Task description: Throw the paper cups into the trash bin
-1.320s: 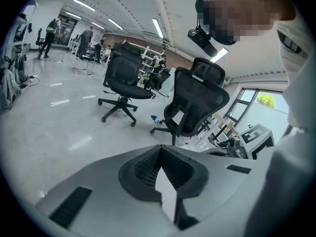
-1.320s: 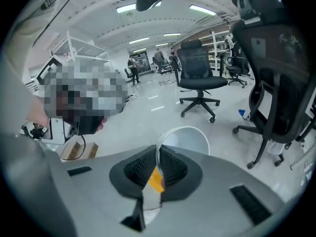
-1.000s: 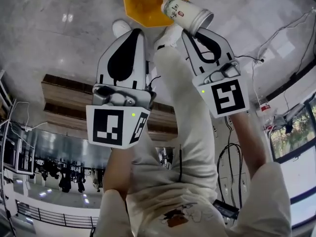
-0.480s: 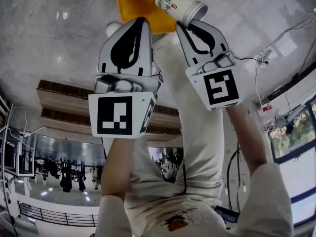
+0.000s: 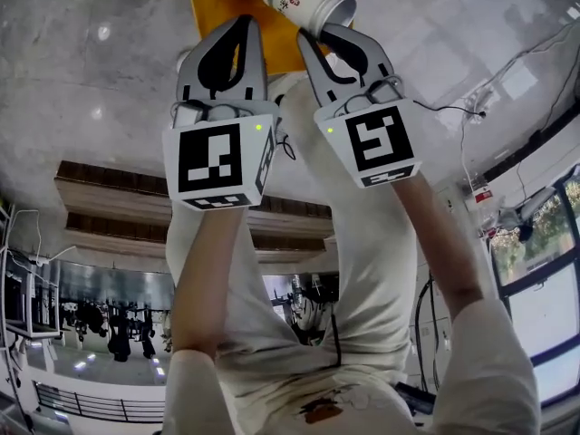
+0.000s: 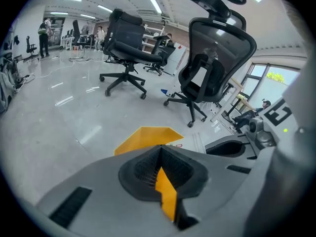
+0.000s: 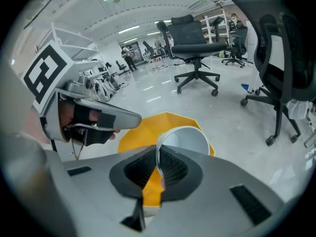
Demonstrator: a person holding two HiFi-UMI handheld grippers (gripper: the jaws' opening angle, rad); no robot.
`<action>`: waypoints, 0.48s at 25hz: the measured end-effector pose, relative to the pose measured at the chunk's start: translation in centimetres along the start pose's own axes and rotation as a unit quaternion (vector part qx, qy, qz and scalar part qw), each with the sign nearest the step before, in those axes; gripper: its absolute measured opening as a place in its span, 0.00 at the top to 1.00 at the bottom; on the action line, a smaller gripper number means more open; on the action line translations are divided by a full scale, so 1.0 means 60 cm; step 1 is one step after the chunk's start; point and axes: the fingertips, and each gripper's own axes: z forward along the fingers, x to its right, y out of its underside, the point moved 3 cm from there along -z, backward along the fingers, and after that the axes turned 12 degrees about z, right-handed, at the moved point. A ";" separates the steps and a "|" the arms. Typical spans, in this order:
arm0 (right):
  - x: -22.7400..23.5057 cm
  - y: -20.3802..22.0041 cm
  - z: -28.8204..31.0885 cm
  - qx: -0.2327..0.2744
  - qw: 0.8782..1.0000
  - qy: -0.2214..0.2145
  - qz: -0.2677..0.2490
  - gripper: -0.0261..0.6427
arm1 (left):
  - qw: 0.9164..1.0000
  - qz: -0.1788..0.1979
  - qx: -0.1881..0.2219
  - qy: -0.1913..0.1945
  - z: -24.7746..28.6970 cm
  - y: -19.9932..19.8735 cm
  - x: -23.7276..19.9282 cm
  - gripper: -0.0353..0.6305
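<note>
Right tool (image 5: 324, 36) is clamped on the rim of a paper cup (image 5: 306, 2); in the right gripper view the pads (image 7: 170, 168) pinch one thin strip of the cup wall just under its lip. We note the cup (image 7: 185, 139) as white, with a rolled rim and a plain white inside. Green and red print runs along its outer side, too small to read. It is tipped on its side, mouth turned back toward the right tool (image 7: 158, 162) and base pointing away. It hangs above the yellow trash bin (image 5: 210, 3), over the bin's right half.

Left tool (image 5: 237, 27) sits above the bin's left half, jaws drawn together with nothing between them. In its own view the left tool (image 6: 160, 149) shows only a sliver of the yellow bin (image 6: 143, 137) through the seam.

Beyond the bin (image 7: 142, 131), black office chairs (image 7: 195, 48) stand on the grey polished floor (image 7: 237, 127).
</note>
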 end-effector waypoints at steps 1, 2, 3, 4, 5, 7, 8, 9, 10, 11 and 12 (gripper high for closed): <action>0.000 0.003 0.007 -0.005 1.000 -0.002 0.002 0.92 | 1.000 -0.001 -0.007 0.003 0.008 0.007 -0.003 0.94; 0.000 0.005 0.015 -0.010 1.000 -0.006 0.005 0.92 | 1.000 -0.007 -0.014 0.006 0.017 0.013 -0.007 0.94; 0.000 0.006 0.024 -0.015 1.000 -0.010 0.009 0.92 | 1.000 -0.016 -0.020 0.009 0.025 0.018 -0.011 0.94; 0.002 0.006 0.032 -0.016 1.000 -0.011 0.014 0.92 | 0.999 -0.023 -0.025 0.011 0.034 0.022 -0.016 0.94; 0.006 0.004 0.039 -0.014 1.000 -0.009 0.021 0.92 | 0.999 -0.025 -0.030 0.011 0.042 0.026 -0.021 0.94; 0.014 0.001 0.053 -0.006 0.999 0.006 0.037 0.92 | 0.999 -0.017 -0.041 0.010 0.057 0.035 -0.033 0.94; 0.018 0.003 0.060 -0.006 0.999 0.016 0.043 0.92 | 0.999 -0.013 -0.047 0.009 0.062 0.042 -0.038 0.94; 0.022 0.007 0.067 -0.009 0.999 0.026 0.047 0.92 | 0.998 -0.009 -0.054 0.007 0.067 0.049 -0.042 0.94; 0.025 0.011 0.072 -0.014 0.998 0.033 0.050 0.92 | 0.998 -0.004 -0.060 0.005 0.070 0.056 -0.045 0.94; 0.028 0.016 0.074 -0.019 0.998 0.033 0.055 0.92 | 0.998 0.000 -0.065 0.005 0.073 0.061 -0.044 0.94; 0.030 0.020 0.076 -0.024 0.997 0.029 0.064 0.92 | 0.998 0.005 -0.068 0.010 0.074 0.064 -0.041 0.94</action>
